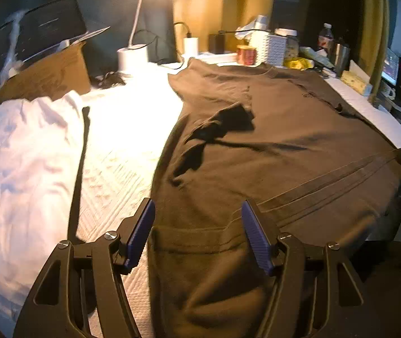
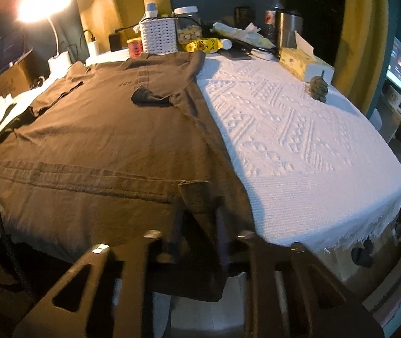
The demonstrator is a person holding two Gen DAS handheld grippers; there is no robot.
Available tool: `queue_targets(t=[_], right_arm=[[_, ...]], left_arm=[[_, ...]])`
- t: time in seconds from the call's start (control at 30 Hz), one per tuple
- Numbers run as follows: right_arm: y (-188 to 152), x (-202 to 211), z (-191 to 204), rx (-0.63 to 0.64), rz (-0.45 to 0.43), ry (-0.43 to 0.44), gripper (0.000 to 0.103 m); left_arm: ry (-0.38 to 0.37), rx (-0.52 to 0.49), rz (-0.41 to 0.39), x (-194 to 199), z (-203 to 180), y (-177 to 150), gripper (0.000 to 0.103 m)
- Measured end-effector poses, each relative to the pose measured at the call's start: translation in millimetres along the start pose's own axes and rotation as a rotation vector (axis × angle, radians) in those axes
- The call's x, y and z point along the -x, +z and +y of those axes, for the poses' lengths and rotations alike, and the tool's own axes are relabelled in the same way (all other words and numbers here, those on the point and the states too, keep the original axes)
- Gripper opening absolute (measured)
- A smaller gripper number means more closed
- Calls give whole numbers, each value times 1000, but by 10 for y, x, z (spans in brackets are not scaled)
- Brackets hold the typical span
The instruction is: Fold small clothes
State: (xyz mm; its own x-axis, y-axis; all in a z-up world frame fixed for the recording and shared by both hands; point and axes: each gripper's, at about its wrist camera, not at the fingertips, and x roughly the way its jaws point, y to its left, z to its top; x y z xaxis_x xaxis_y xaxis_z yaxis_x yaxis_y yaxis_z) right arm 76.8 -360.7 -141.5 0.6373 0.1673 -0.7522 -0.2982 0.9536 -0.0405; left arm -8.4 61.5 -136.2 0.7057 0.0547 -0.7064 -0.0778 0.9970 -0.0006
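Note:
A brown shirt (image 1: pixel 270 140) lies spread flat on the white textured table cover (image 1: pixel 121 152). My left gripper (image 1: pixel 197 231) is open, its blue pads on either side of the shirt's near hem, empty. In the right wrist view the same brown shirt (image 2: pixel 102 129) covers the left half of the table. My right gripper (image 2: pixel 197 225) is closed on the shirt's near right corner, where a folded tab of brown cloth sticks up between the fingers. A small dark patch (image 2: pixel 148 98) lies on the shirt near its far end.
A crumpled white garment (image 1: pixel 23 174) lies at the left. A cardboard box (image 1: pixel 40 79), lamp base (image 1: pixel 132 56), white basket (image 2: pixel 158 38), jars, bottles and a tissue box (image 2: pixel 304 64) line the far edge. A small dark object (image 2: pixel 318 87) sits on the white cover (image 2: pixel 298 140).

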Motion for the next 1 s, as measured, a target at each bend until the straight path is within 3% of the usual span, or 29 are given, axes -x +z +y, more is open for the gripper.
queue_targets(t=[0.07,0.37,0.43,0.53,0.57,0.67,1.0], right_arm=[[-4,3,46,20,2,-4,11],[31,98,91,49,-28,-24,7],[60,139,86,52,-42,-24,7],[100,205,79,57,-61,-26,7],[113,229,76,57,-68,-24,7],[152,293,82,56,-88,-19,7],[346,495,87,45,-163,-26,7]], left_arm=[[0,-10,8,1,-4,-33,46],[62,35,38,-8,161,-233,45],[43,40,38,-3,140,-268,35],[43,17,22,39,72,-286,8],[41,18,2,77,65,-284,5],[27,25,-81,232,55,-282,4],[48,67,-197,504,191,-114,4]])
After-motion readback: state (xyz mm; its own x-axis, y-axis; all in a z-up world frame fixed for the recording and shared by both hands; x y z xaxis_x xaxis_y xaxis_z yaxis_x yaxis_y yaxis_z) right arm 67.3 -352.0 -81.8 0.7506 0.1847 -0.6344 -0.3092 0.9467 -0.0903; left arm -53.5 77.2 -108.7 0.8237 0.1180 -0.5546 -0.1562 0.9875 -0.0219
